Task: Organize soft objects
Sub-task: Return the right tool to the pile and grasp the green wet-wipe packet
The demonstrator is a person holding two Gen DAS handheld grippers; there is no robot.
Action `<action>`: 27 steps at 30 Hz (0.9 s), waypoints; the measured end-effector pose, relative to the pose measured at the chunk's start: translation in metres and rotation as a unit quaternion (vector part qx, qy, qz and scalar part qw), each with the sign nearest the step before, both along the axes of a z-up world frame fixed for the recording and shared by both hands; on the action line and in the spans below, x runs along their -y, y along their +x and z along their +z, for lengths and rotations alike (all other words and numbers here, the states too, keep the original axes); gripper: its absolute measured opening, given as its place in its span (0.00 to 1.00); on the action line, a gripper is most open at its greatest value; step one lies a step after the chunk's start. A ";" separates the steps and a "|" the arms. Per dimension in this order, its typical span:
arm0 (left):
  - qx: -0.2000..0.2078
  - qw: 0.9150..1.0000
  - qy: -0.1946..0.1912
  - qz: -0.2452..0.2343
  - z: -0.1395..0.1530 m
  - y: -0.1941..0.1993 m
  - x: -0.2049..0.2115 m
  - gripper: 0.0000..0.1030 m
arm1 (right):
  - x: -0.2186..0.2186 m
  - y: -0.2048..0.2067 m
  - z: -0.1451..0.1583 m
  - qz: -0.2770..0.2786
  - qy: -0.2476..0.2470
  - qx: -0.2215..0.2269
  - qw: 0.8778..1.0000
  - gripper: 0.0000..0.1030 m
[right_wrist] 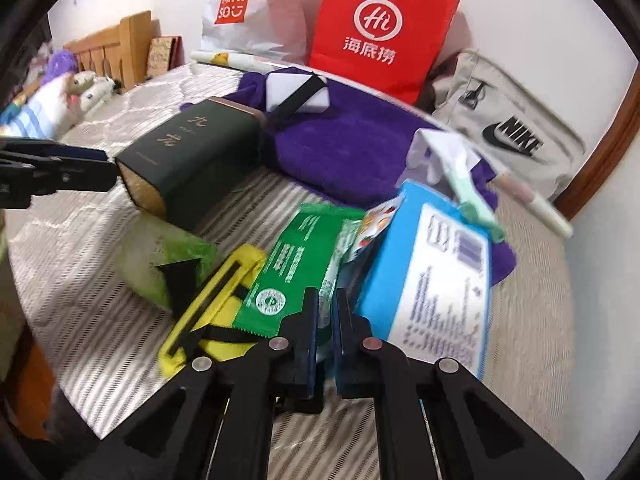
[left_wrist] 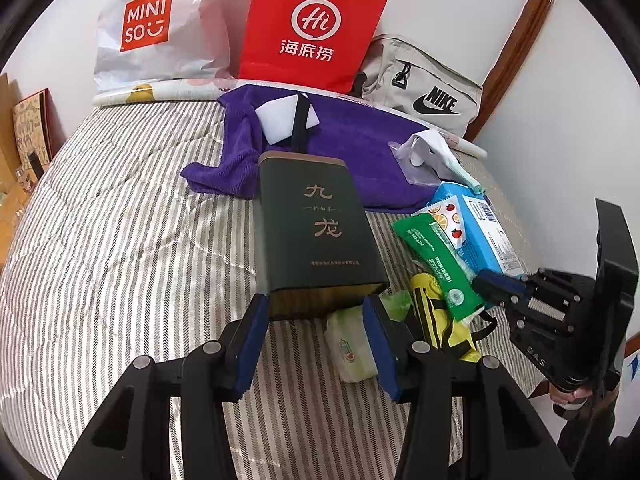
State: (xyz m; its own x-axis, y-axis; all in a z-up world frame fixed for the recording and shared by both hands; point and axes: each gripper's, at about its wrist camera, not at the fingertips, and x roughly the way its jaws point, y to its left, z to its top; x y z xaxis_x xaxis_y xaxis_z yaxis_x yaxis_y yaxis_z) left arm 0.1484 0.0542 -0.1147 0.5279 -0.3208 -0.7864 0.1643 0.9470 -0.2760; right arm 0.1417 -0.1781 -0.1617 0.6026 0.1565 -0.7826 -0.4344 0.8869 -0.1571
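A dark green tin box (left_wrist: 316,224) lies on the striped bedcover, and my left gripper (left_wrist: 316,300) is shut on its near end, one blue pad on each side. From the right wrist view the tin (right_wrist: 188,164) is tilted, its held end raised over a pale green tissue pack (right_wrist: 160,264). My right gripper (right_wrist: 326,294) is shut, pinching what looks like the thin edge of a green packet (right_wrist: 292,264). That packet lies between a yellow pouch (right_wrist: 216,300) and a blue wipes pack (right_wrist: 436,276). A purple towel (left_wrist: 352,148) lies behind, carrying a white block (left_wrist: 286,120) under a black strap.
Against the wall stand a red paper bag (left_wrist: 312,28), a white Miniso bag (left_wrist: 152,32) and a grey Nike bag (left_wrist: 424,84). A clear pouch with white cloth (left_wrist: 424,152) sits on the towel. Plush toys (right_wrist: 60,92) and a wooden headboard (right_wrist: 124,44) are far left.
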 end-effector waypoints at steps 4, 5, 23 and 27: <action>-0.002 1.000 0.000 0.001 0.000 -0.003 0.001 0.45 | -0.001 -0.002 0.000 0.001 0.022 -0.010 1.000 0.10; -0.002 1.000 0.000 0.001 0.000 -0.004 0.001 0.45 | -0.003 -0.002 0.000 -0.002 0.025 -0.012 1.000 0.14; 0.000 1.000 -0.018 -0.011 -0.004 0.006 -0.004 0.45 | -0.028 0.054 -0.018 -0.058 0.072 -0.083 0.992 0.54; -0.003 1.000 -0.019 -0.008 -0.007 0.009 -0.006 0.45 | -0.032 0.051 -0.020 -0.046 0.063 -0.074 0.994 0.45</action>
State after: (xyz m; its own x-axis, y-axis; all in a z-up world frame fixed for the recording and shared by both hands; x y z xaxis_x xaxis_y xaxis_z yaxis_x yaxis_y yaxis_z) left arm 0.1576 0.0605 -0.1218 0.5174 -0.3589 -0.7768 0.1782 0.9331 -0.3123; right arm 0.1927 -0.1465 -0.1813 0.4983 0.2088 -0.8415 -0.3599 0.9328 0.0183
